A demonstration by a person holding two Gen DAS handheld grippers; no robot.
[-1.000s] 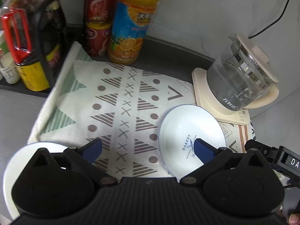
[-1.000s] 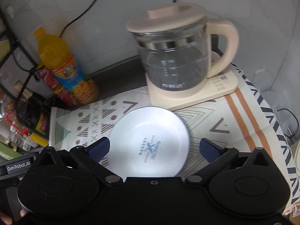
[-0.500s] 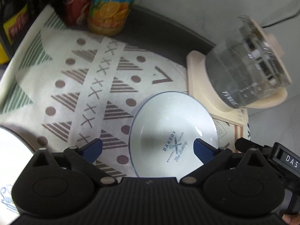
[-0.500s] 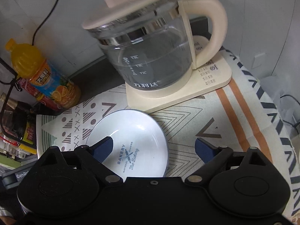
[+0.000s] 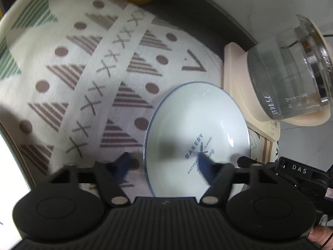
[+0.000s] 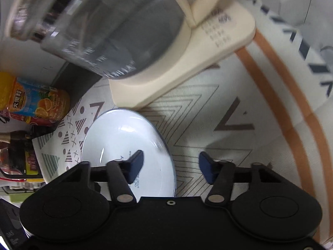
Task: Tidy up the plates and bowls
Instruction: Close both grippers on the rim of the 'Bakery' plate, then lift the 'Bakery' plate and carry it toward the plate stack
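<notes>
— Where is your shallow white ceramic plate with the blue rim and "BAKERY" print [image 5: 196, 137]?

— It lies flat on the cream tablecloth patterned with brown triangles, dots and crosses [image 5: 87, 79], just beside the cream base of the glass electric kettle [image 5: 291, 77].

— And your left gripper [image 5: 162, 165]?

— Its fingers are spread: one blue pad over the cloth, the other over the plate's print, so the left rim sits between them.

— The right gripper [image 6: 171, 166]?

— Spread too — one pad [image 6: 136, 163] over the plate, the other over the cloth. An orange juice bottle [image 6: 35, 102] stands further left.
</notes>
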